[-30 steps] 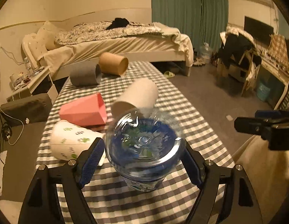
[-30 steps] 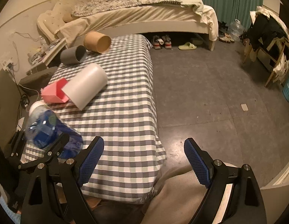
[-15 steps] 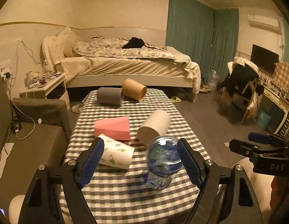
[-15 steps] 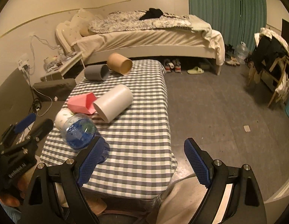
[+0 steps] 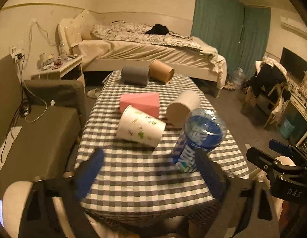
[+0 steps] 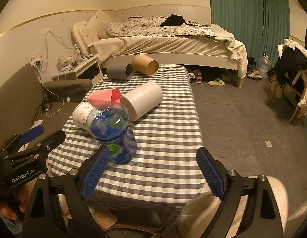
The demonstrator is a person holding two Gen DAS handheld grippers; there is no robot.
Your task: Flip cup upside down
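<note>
Left wrist view: from above the near end of the checked surface (image 5: pixel 145 180), looking along it toward the bed (image 5: pixel 145 47), with the left hand-held gripper (image 5: pixel 149 176) in the foreground. Right wrist view: from the same near end, set further right, facing the same way past the right hand-held gripper (image 6: pixel 153 174). Both views share the surface, the blue cup (image 5: pixel 199 138) standing close by, the bed and the green curtains (image 6: pixel 246 11); each catches the other gripper at its edge.

Six cups on the table (image 5: pixel 137 170): five toppled, one blue cup (image 5: pixel 201 138) standing.
</note>
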